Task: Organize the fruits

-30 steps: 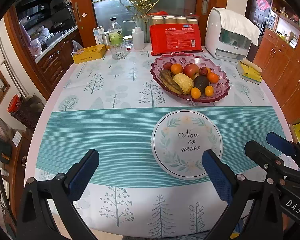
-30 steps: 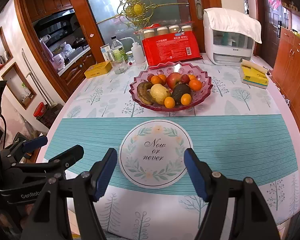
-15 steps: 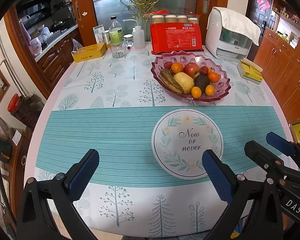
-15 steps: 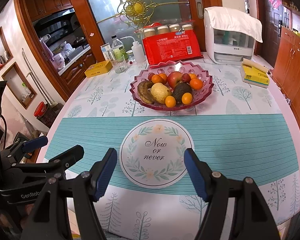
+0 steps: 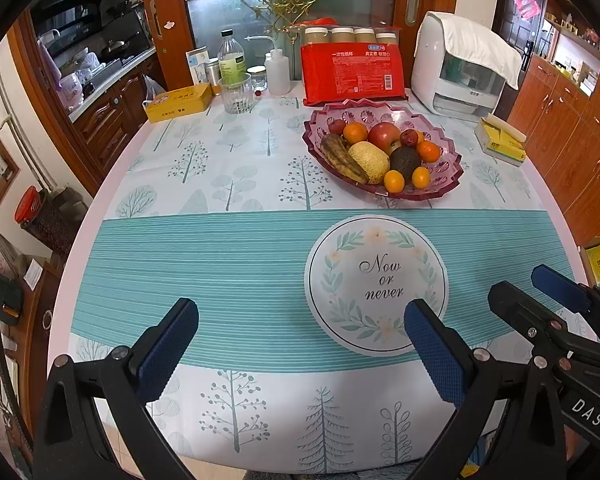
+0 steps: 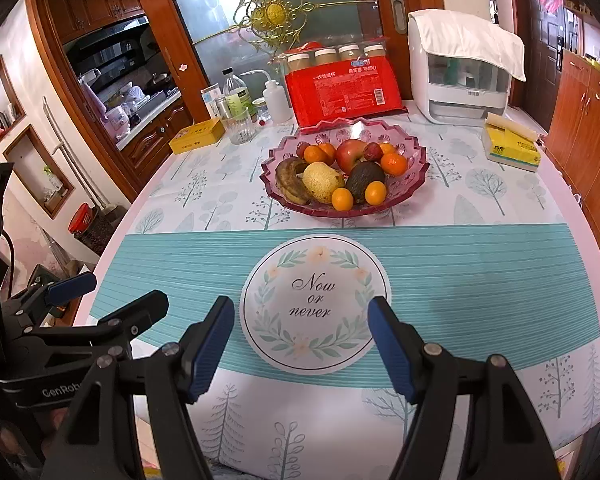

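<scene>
Both claws gape wide and empty: left claw (image 5: pixel 300 346), right claw (image 6: pixel 302 346), low over the bench (image 6: pixel 480 264); fruit bowl (image 6: pixel 414 182) beyond.

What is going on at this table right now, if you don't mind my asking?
A person holds a gripper in each hand over the near edge of the table, and neither has touched anything yet. The left gripper and right gripper are both open and empty. All the fruit lies in the pink glass bowl farther back; the round "Now or never" plate just ahead of the grippers is bare.
</scene>
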`<state>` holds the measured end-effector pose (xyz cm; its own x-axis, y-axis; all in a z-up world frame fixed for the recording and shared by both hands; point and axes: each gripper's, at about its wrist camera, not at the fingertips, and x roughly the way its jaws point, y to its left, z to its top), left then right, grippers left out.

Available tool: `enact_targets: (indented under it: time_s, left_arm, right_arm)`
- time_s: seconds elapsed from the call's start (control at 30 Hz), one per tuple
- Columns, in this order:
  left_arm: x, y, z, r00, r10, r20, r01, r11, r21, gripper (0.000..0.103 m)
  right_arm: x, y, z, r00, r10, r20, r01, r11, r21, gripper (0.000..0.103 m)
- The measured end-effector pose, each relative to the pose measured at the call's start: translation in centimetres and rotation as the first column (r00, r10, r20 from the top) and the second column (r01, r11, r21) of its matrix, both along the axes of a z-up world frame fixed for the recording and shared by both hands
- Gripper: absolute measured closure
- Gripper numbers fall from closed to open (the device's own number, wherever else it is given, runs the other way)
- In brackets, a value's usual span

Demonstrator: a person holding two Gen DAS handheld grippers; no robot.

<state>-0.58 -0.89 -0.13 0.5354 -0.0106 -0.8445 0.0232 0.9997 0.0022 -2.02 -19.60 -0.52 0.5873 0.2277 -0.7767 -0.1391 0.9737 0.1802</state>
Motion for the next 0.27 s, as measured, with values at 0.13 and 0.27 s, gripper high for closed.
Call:
enact_targets:
  time_s: [0.13,0.27]
  left_arm:
    - [-0.01,-0.01,-0.15,1.000,0.000,0.000,0.000,1.000,0.001,0.001]
    - [-0.06,0.01,-0.26,1.000,0.001,-0.001,-0.001,1.000,-0.001,0.001]
  right_arm:
    - [-0.18,0.13,0.04,1.000,-0.001,-0.002,0.001,1.000,0.002,0.033]
    - [-0.05,0.00,0.03,1.000,0.001,-0.001,-0.001,1.000,0.000,0.033]
